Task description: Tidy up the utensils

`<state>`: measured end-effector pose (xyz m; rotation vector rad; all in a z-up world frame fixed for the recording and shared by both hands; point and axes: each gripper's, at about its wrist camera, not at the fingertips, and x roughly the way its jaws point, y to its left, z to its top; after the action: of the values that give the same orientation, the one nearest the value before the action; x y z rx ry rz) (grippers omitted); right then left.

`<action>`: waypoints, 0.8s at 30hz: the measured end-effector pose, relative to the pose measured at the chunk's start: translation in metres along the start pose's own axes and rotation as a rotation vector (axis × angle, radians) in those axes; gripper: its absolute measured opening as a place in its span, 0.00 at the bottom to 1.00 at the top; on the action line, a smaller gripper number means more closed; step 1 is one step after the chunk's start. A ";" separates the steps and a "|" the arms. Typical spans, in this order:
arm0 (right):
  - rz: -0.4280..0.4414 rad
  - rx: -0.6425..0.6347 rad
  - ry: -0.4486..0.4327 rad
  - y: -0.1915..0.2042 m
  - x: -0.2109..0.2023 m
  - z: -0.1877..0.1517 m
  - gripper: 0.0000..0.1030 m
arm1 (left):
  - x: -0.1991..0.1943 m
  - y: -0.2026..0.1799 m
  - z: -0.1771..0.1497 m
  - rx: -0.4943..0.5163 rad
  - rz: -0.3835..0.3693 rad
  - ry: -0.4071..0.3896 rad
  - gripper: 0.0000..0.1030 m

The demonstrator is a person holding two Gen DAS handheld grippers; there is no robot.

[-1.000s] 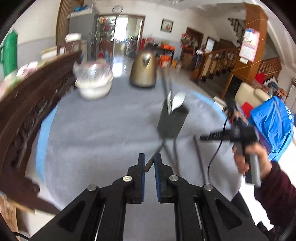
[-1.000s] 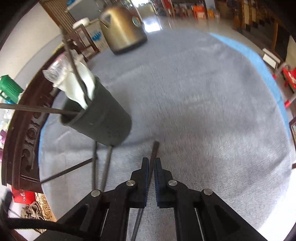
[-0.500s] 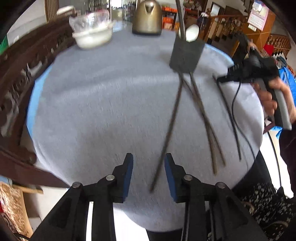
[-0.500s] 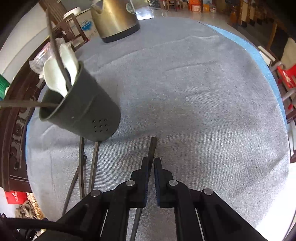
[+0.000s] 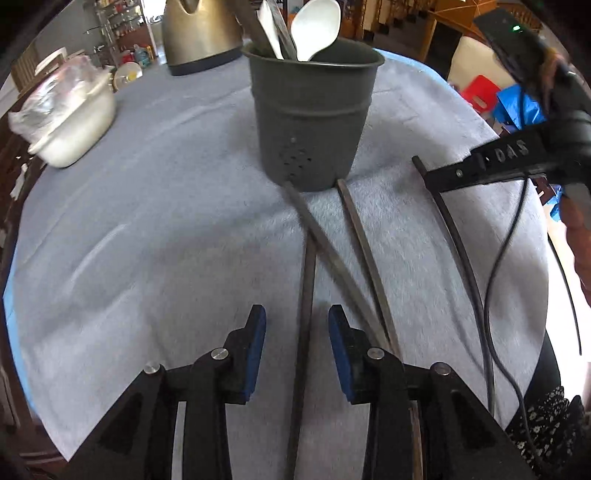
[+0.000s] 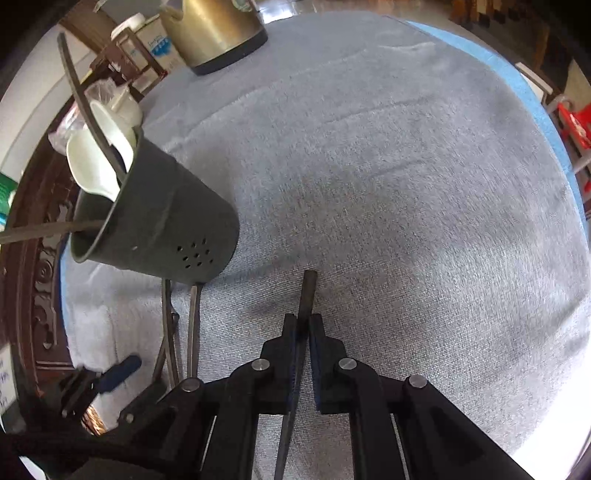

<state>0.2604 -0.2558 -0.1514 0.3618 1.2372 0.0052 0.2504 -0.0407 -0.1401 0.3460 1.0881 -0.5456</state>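
Note:
A dark grey utensil cup (image 5: 312,122) stands on the grey cloth and holds white spoons (image 5: 314,29) and dark sticks; it also shows in the right wrist view (image 6: 155,232). Three dark chopsticks (image 5: 306,295) lie crossed on the cloth in front of it. My left gripper (image 5: 297,325) is open, its blue pads astride one of these chopsticks, low over the cloth. My right gripper (image 6: 303,325) is shut on a further dark chopstick (image 6: 308,291) lying on the cloth to the right of the cup; it also shows in the left wrist view (image 5: 461,173).
A brass kettle (image 5: 199,33) stands behind the cup. A plastic-wrapped white bowl (image 5: 70,122) sits at the far left. A carved wooden rail (image 6: 33,295) borders the table's left side. A black cable (image 5: 495,288) hangs from the right gripper.
My left gripper opened and dropped low toward the cloth, closing in on the cup until its pads straddle a chopstick. The right gripper stayed shut on its chopstick.

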 end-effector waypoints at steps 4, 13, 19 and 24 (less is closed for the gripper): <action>-0.028 -0.020 -0.001 0.009 0.003 0.007 0.09 | 0.008 -0.003 0.015 0.023 0.008 0.005 0.35; 0.062 -0.031 -0.060 0.012 0.009 0.005 0.07 | 0.009 -0.005 0.021 0.012 0.040 -0.041 0.06; 0.146 -0.031 -0.178 0.004 -0.022 -0.001 0.07 | -0.039 0.006 0.013 -0.049 0.046 -0.156 0.06; 0.197 -0.069 -0.308 0.011 -0.061 -0.011 0.07 | -0.099 -0.005 0.012 -0.044 0.039 -0.313 0.06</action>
<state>0.2322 -0.2544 -0.0949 0.4064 0.8911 0.1553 0.2215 -0.0269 -0.0457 0.2326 0.7882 -0.5207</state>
